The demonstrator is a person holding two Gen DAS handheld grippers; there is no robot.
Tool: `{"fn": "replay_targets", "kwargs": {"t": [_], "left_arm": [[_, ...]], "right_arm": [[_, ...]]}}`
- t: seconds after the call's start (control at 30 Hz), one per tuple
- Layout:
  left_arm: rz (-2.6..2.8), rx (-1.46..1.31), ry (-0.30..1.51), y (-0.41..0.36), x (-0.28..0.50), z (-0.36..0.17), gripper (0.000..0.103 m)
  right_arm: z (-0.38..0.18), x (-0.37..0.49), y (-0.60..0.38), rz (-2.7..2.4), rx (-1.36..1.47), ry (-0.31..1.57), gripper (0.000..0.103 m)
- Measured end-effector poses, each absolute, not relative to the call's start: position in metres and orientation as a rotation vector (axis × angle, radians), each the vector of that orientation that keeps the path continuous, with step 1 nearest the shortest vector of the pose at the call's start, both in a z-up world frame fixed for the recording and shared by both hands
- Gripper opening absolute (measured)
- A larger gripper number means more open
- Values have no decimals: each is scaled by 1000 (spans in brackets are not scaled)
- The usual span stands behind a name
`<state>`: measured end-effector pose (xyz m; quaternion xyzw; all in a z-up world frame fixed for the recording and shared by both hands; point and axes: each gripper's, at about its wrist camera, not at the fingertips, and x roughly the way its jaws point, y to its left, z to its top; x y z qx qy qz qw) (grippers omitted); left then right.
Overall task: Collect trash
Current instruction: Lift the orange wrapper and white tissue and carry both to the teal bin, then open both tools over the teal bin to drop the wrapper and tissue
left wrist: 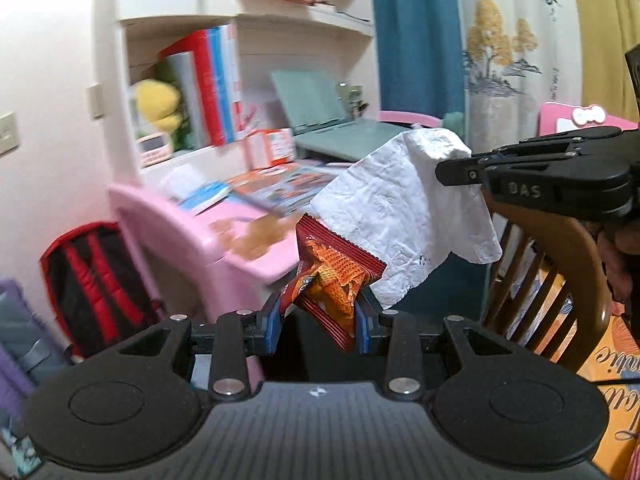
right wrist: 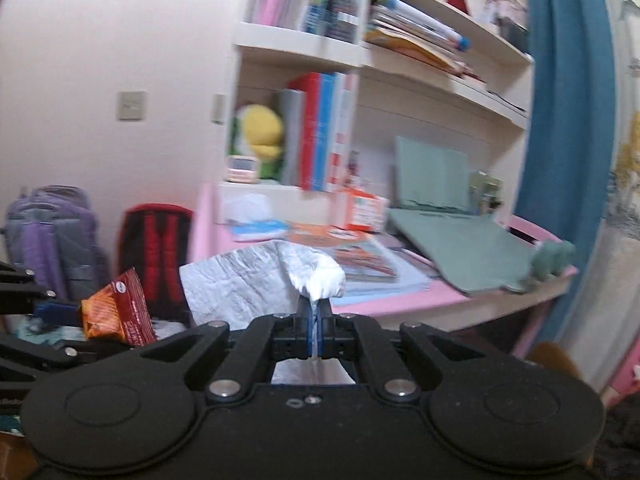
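Note:
My left gripper (left wrist: pixel 318 312) is shut on a crumpled red-and-orange snack wrapper (left wrist: pixel 334 272), which sticks up between its blue pads in the air beside the pink desk (left wrist: pixel 188 220). My right gripper (right wrist: pixel 315 312) is shut on a white tissue (right wrist: pixel 256 280) that bunches above its pads and hangs out to the left. In the left wrist view the right gripper (left wrist: pixel 444 170) comes in from the right with the tissue (left wrist: pixel 404 208) draped below it. In the right wrist view the left gripper (right wrist: pixel 76 314) shows at the left edge with the wrapper (right wrist: pixel 116 312).
The pink desk (right wrist: pixel 400 294) carries magazines (right wrist: pixel 360 252), a green folder stand (right wrist: pixel 452 236) and an orange box (right wrist: pixel 362 208), under white bookshelves (right wrist: pixel 312 44). A red-and-black backpack (left wrist: pixel 92 284) and a purple one (right wrist: pixel 52 236) stand on the floor. A wooden chair (left wrist: pixel 560 280) is at right.

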<state>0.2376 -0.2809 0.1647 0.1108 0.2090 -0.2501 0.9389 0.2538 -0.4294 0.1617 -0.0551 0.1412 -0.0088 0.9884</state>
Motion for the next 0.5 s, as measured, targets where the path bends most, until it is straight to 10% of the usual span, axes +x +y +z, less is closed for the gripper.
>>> {"fn": "replay_targets", "kwargs": {"t": [0.5], "left_arm": [[-523,319,559,-392,305,123,36]], "right_arm": [[107,297,-476,-66,-97,465,4]]}}
